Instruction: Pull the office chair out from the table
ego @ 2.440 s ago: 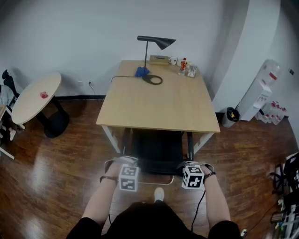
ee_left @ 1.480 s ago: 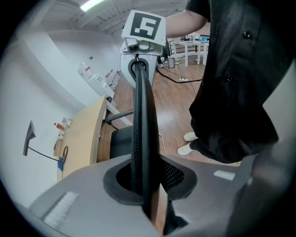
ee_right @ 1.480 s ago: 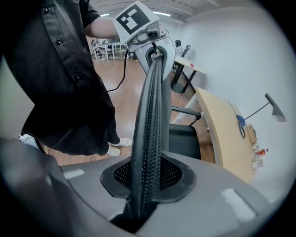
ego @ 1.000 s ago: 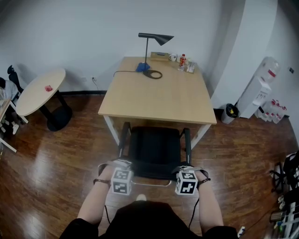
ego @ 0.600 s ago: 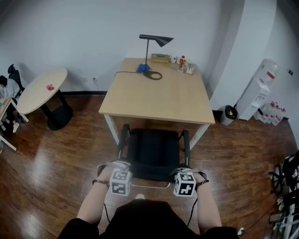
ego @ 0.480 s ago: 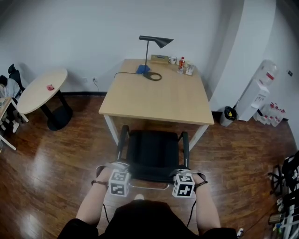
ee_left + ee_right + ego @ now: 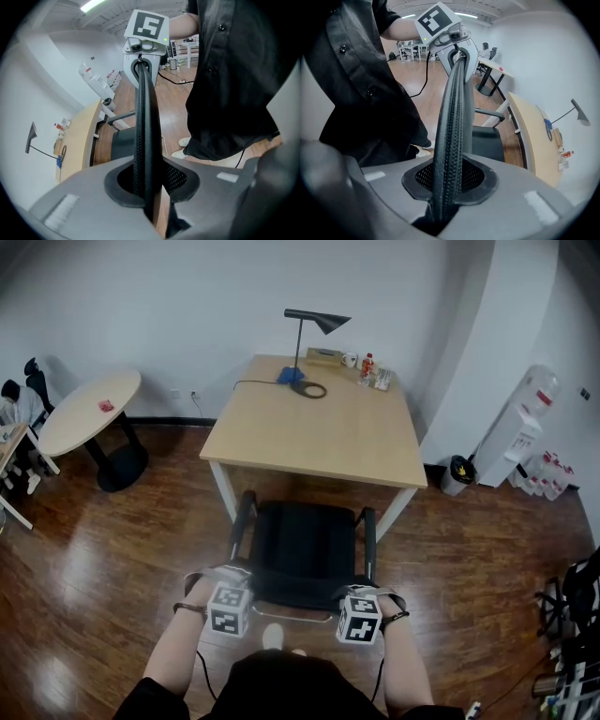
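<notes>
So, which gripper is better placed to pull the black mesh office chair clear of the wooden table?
Neither clearly: the left gripper and right gripper are each shut on the top edge of the black mesh chair backrest, at opposite ends. Pulling with both looks best.

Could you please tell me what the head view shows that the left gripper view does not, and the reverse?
Only the head view: the round side table, and the left gripper seen from above with its marker cube.
Only the left gripper view: that gripper's jaws closed on the top edge of the backrest, and white tables far behind the person.
Both: the office chair, the desk, the lamp and the right gripper on the same backrest.
</notes>
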